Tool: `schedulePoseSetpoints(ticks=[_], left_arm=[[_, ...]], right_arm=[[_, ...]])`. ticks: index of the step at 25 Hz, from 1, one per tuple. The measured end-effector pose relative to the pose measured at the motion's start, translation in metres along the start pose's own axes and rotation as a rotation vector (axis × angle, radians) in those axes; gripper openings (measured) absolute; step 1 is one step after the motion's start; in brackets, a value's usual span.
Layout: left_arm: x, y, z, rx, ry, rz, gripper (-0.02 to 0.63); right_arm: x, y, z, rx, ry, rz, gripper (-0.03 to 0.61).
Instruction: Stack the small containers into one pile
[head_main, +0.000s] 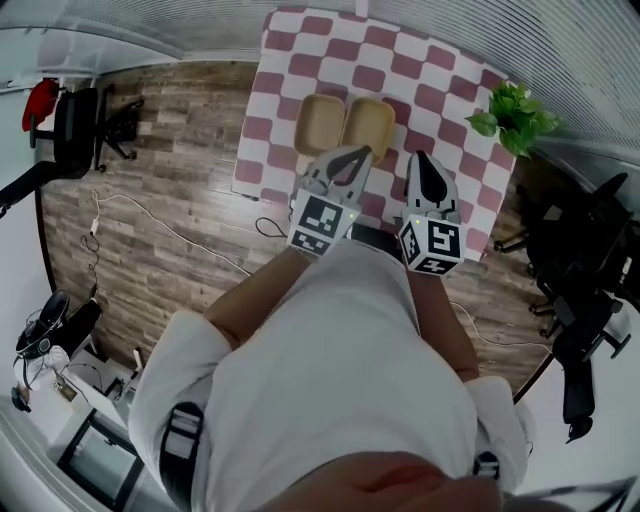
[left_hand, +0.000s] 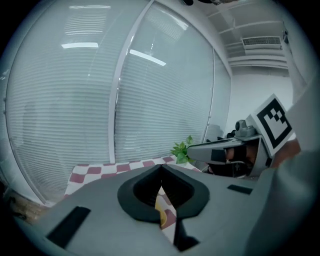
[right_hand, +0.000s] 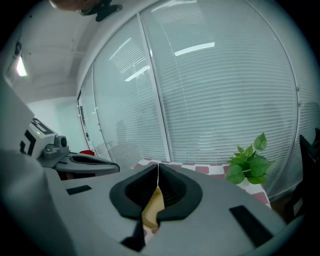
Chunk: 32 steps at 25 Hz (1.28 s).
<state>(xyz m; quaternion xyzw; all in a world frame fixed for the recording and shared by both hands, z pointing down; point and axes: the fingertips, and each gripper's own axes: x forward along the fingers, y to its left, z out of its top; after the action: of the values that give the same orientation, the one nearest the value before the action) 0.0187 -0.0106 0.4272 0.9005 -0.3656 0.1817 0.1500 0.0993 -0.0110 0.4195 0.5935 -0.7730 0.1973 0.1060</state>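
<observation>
Upper centre, checkered cloth (head_main: 440, 80): left tan container (head_main: 320, 125) beside right tan container (head_main: 370, 125); left gripper (head_main: 360, 153), right gripper (head_main: 420, 157) just below, jaws together, empty

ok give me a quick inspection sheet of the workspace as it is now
surface: checked cloth covering the table
job's things: left container and right container side by side, not stacked
clutter: potted plant at the cloth's right edge
grippers: left gripper and right gripper shut, holding nothing, near the containers
cables: white cable on the wooden floor
surroundings: office chairs, window blinds
</observation>
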Motion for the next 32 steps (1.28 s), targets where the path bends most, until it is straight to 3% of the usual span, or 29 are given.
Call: schedulePoseSetpoints(ticks=[10,24,32], left_arm=[[-0.022,0.006,0.018,0.004,-0.041,0.041,0.034],[-0.097,0.059,-0.001,-0.075,-0.063,0.267,0.034],[-0.113,0.074,-0.013,-0.108,-0.06,0.315,0.034]], right_arm=[[-0.006,0.028,0.013,-0.034,-0.025,0.062,0.034],[0.02,0.121,0.008,-0.115,0.007,0.302,0.034],[0.027,0.139,0.002,-0.132,0.026,0.336,0.034]])
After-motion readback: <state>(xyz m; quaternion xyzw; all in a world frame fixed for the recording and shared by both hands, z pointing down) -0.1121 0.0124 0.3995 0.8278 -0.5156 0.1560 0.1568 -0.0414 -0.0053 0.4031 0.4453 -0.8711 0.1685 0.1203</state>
